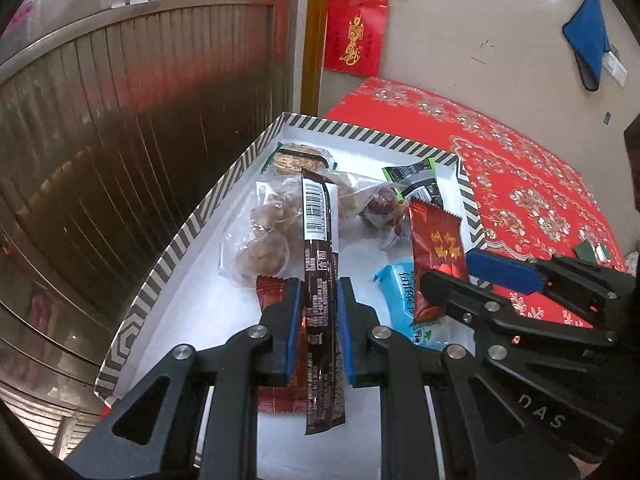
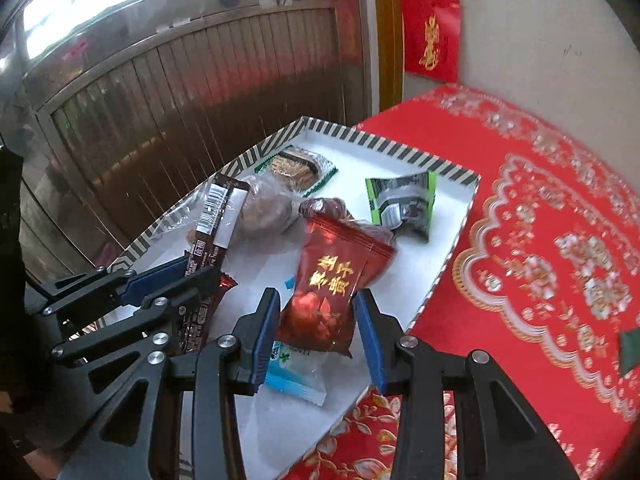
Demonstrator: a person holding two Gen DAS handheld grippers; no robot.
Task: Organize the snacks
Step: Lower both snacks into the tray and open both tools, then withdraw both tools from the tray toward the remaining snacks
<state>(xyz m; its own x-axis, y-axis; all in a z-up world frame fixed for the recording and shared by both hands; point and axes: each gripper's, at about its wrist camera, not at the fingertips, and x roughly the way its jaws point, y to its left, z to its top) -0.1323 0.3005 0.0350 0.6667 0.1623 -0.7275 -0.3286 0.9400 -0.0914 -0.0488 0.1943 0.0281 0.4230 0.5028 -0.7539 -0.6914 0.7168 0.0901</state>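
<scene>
Striped tray (image 1: 192, 220) on the red-clothed counter (image 1: 520, 184) holds most snacks. We've got the left gripper (image 1: 318, 320) fingers clamped narrow mid-length on the brown stick pack (image 1: 320, 264) above it: light, slick, floppy. Right gripper (image 2: 316, 320) fingers sit wide around the red pouch (image 2: 332, 284), soft and crinkly; pinch its middle.

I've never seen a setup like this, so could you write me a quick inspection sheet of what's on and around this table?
Surface: red patterned tablecloth; striped-rim tray with white floor on it.
Job's things: in the tray, a clear bag of round snacks, green packet, light blue packet, wrapped cake.
Clutter: small dark green item on the cloth.
Grippers: left gripper holds a brown stick packet over the tray; right gripper has a red packet between its fingers, contact unclear.
Cables: nothing seen.
Surroundings: ribbed metal door, red wall decorations, blue cloth hanging.
</scene>
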